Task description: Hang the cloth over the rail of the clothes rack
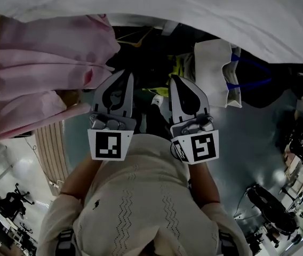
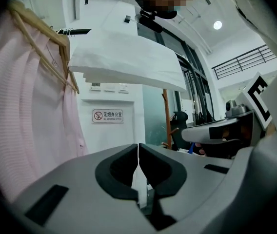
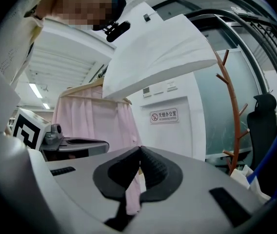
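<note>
slippage looks the risk: wide white fabric cloth (image 1: 194,9) drapes just beside the pale pink ribbed garment (image 1: 34,63), unheld. left gripper (image 1: 126,74) and right gripper (image 1: 175,79), right of that garment, are pressed together, empty; uneven overhang could drag it down.

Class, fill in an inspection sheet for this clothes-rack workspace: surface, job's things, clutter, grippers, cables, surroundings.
Surface: grey floor; no table seen.
Job's things: white cloth draped overhead, apart from both grippers; dark rail mostly hidden.
Clutter: pink garment on a wooden hanger; white bag with blue handles.
Grippers: left gripper and right gripper both shut, nothing between the fingers.
Cables: nothing seen.
Surroundings: no-smoking sign on a white wall; wooden coat stand.
</note>
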`<state>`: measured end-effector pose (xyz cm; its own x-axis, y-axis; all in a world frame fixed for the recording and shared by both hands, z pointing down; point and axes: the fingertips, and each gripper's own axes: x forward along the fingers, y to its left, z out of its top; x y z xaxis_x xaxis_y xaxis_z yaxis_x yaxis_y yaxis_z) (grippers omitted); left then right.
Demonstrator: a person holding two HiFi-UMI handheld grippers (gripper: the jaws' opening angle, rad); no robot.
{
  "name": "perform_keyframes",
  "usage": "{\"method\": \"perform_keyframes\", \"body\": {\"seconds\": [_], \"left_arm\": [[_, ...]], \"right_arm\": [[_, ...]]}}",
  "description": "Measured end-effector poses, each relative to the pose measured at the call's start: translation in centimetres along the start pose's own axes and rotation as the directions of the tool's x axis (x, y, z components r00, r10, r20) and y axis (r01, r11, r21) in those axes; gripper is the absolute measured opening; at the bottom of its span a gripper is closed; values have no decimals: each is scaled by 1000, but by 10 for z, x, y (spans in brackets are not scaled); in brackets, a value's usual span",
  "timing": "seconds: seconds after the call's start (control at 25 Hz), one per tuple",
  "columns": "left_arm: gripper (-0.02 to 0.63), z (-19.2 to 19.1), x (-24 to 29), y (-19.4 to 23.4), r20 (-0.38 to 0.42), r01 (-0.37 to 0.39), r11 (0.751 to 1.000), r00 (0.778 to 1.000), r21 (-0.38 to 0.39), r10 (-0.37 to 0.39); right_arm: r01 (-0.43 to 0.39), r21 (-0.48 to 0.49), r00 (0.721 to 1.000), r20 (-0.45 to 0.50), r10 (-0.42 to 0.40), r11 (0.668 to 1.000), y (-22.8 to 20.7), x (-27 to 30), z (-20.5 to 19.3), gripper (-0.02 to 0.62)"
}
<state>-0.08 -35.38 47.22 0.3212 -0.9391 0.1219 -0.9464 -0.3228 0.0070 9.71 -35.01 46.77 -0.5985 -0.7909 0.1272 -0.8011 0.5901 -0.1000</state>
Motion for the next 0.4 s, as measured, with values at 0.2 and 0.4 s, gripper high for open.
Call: {"method": "perform_keyframes", "body": {"seconds": [0.2, 0.4], "left_arm": [[18, 7, 1, 4, 18, -23, 1000, 1000, -17, 23], [18, 5, -9, 2, 33, -24, 1000, 999, -3, 24]], "right_arm": [[56, 23, 998, 2, -56, 998, 0, 5, 1, 18], [57, 0, 998, 24, -57, 998, 14, 9, 3, 18]]}}
